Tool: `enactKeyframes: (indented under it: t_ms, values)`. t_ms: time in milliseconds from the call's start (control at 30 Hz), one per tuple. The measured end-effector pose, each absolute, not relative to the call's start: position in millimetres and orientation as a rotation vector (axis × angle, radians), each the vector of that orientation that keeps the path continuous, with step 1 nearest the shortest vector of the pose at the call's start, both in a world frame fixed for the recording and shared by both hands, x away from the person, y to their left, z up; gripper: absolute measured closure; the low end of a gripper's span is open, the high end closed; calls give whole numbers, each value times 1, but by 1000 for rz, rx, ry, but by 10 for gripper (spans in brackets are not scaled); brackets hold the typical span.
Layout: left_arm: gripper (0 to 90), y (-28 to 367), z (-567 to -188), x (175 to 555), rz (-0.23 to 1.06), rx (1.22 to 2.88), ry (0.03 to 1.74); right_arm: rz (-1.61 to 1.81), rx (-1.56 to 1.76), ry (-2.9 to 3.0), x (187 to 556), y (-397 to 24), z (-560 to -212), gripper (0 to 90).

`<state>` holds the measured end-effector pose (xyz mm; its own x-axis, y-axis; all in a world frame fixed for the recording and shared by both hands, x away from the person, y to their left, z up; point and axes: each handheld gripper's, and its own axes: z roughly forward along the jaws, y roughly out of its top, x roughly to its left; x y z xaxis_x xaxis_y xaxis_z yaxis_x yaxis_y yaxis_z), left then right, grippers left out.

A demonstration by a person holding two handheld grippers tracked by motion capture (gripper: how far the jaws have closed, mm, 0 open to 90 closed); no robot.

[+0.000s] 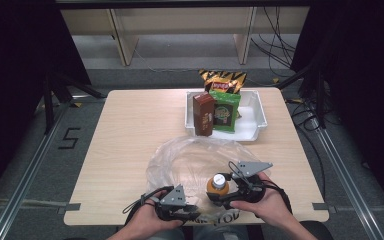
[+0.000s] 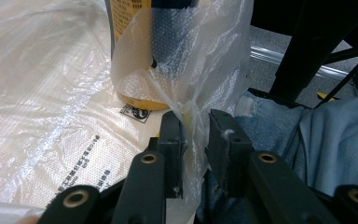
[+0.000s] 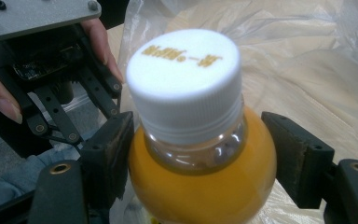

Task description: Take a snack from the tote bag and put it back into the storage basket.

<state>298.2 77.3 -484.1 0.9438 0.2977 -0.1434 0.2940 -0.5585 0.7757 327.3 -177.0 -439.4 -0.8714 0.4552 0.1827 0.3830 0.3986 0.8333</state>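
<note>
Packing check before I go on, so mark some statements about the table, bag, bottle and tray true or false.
1. The orange-filled clear plastic bottle has its white ribbed cap on. True.
2. That bottle stands in the white plastic tray. False: it stands on the clear plastic bag, between the right tongs.
3. The brown carton stands in the tray. True.
4. The green snack packet lies on bare table. False: it is in the tray.
5. Bag film runs between the left tongs. True.

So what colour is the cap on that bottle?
White cap with gold lettering, clearest in the right gripper view.
</note>
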Motion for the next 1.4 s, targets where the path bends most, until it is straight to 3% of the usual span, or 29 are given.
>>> enactKeyframes:
  t_ms: [1033, 1400]
  values:
    - [700, 77, -486, 298, 13, 2203, 415, 1467, 755, 2571, 328, -180, -443, 306]
    - [690, 77, -486, 297, 18, 2202, 415, 1487, 739, 2524, 334, -184, -415, 309]
